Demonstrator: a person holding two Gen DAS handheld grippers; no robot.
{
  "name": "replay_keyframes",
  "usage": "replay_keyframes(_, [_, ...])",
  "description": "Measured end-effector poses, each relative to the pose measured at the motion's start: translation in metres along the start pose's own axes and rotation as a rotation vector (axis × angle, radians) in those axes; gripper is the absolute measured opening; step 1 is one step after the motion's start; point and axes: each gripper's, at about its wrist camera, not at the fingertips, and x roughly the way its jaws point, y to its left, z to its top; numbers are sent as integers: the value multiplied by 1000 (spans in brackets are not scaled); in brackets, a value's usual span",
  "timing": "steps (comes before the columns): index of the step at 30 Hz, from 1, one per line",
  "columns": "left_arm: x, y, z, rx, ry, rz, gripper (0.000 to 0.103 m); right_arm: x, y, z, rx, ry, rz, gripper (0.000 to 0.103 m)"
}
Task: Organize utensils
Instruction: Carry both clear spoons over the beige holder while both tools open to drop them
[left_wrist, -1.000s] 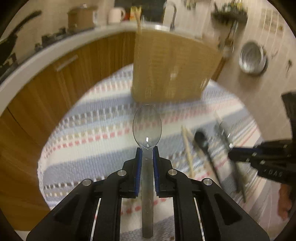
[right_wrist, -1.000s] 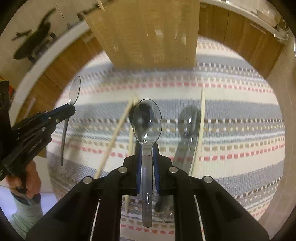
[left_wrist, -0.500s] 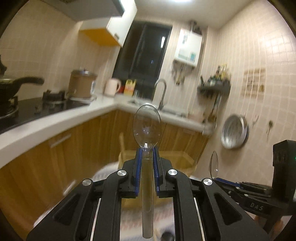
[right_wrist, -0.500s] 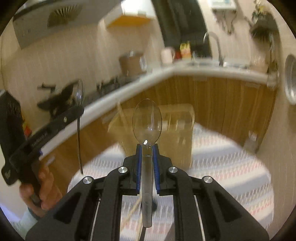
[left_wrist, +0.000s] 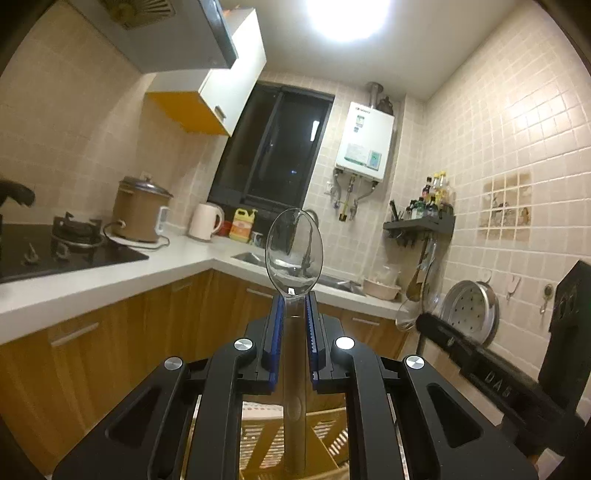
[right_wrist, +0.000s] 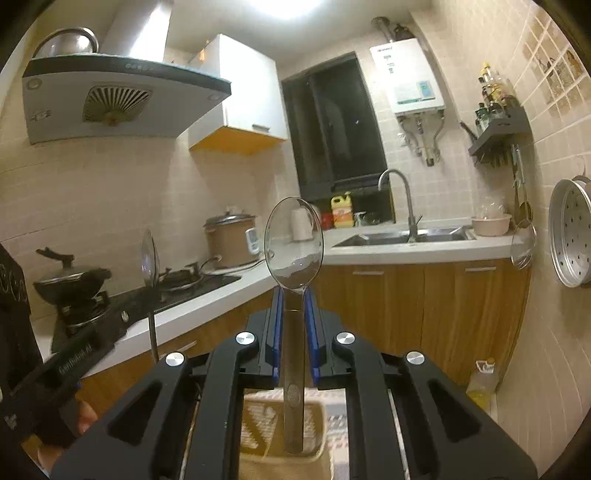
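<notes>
Left tongs (left_wrist: 293, 299) pinch a clear spoon (left_wrist: 294, 251) by the neck, bowl up past the tips, handle hanging back btwn the fingers. Right tongs (right_wrist: 293, 295) pinch a 2nd spoon (right_wrist: 294, 248) the same way. Both tongs point roughly level, side by side. Basket (right_wrist: 280, 428) sits right below each handle end. Progress, my read: 2 spoons lifted, neither dropped in yet; any other utensils aren't visible.

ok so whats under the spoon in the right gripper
Below the spoon held in the right gripper sits the woven basket, its handle end over the opening. The gripper body hides most of the basket's inside.
</notes>
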Motion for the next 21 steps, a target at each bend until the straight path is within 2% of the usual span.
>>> replay_keyframes(4, [19, 10, -16, -6, 22, 26, 10, 16, -9, -11, 5, -26, -13, 10])
replay_keyframes(9, [31, 16, -30, 0, 63, 55, 10, 35, -14, -29, 18, 6, 1, 10])
replay_keyframes(17, [34, 20, -42, 5, 101, 68, 11, 25, -10, -56, 10, 13, -3, 10])
replay_keyframes(19, [30, 21, -41, 7, 102, 84, 14, 20, -9, -57, 8, 10, -4, 11])
replay_keyframes(20, [27, 22, -40, 10, 103, 88, 23, 17, -8, -57, -2, 8, -8, 11])
replay_keyframes(21, [24, 23, -38, 10, 102, 87, 26, 14, -6, -56, -9, 10, -3, 11])
